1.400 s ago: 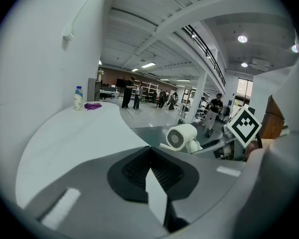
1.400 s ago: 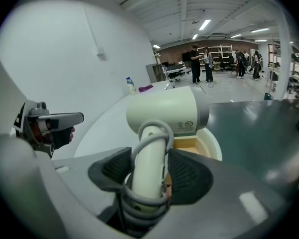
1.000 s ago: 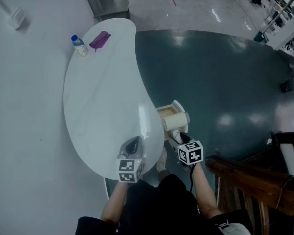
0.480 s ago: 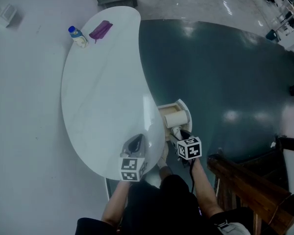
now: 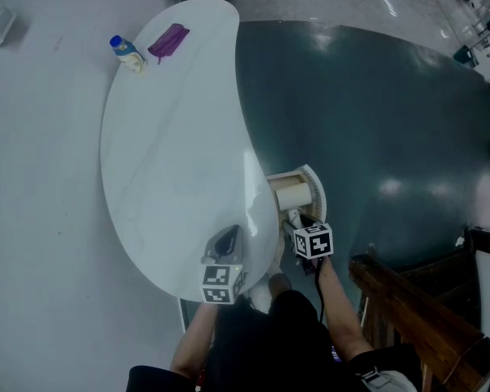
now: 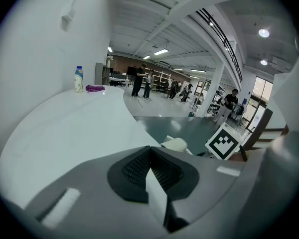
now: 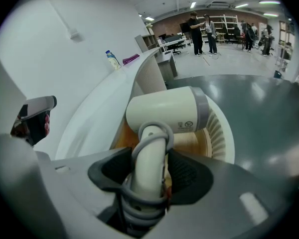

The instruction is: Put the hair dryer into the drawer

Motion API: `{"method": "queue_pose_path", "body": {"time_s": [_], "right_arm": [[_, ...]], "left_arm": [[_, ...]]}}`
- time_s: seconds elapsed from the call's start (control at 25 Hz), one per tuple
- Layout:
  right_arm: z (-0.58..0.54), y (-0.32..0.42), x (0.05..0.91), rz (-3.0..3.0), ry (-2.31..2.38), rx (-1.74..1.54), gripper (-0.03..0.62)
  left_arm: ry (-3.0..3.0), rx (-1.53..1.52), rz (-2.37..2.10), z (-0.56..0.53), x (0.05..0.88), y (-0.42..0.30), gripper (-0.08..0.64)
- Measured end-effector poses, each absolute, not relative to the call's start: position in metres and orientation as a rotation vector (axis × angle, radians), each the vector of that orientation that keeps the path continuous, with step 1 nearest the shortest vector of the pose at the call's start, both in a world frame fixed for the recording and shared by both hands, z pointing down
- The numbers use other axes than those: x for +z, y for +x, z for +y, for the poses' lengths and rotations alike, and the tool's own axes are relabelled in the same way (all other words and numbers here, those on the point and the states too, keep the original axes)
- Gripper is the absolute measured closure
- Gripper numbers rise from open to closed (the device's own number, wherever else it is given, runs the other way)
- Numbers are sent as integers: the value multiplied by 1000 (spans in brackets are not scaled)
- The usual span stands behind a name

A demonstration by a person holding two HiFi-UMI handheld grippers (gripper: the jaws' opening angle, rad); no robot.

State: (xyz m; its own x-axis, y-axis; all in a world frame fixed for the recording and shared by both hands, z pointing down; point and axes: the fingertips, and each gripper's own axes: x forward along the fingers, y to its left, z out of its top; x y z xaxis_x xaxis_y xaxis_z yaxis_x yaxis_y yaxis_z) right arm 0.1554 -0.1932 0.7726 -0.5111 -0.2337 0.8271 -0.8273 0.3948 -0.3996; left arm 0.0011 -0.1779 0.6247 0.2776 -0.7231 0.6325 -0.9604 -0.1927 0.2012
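Cream hair dryer (image 7: 164, 114) sits between right gripper's (image 7: 149, 169) fingers (image 7: 193, 174).

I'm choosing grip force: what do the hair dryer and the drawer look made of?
Hair dryer: likely smooth cream plastic, soft sheen, grey band. Drawer: white ribbed front, plastic or painted, can't tell; inside looks like pale wood, tan and matte.

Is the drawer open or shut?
Open: the drawer juts out from the table edge, and its wooden inside shows behind the hair dryer.
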Motion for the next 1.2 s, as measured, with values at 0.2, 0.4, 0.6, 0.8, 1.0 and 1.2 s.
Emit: {"method": "queue_pose_path", "body": {"time_s": [0.2, 0.4, 0.6, 0.8, 1.0, 1.2], "right_arm": [[-195, 155, 793, -1924, 893, 1134, 357], [-197, 150, 814, -1881, 865, 1164, 357], [-200, 149, 830, -1835, 855, 1184, 357], [-205, 150, 845, -1807, 857, 1200, 357], [-212, 148, 861, -1770, 852, 1270, 357], [-214, 146, 875, -1743, 837, 1267, 357]], "left_arm": [[1981, 556, -1482, -183, 634, 5, 554], [1967, 564, -1458, -186, 642, 11, 554], [1960, 565, -1454, -190, 646, 12, 554], [1940, 574, -1456, -192, 651, 9, 554], [1929, 579, -1445, -192, 657, 10, 554], [1924, 583, -1428, -194, 660, 15, 554]]}}
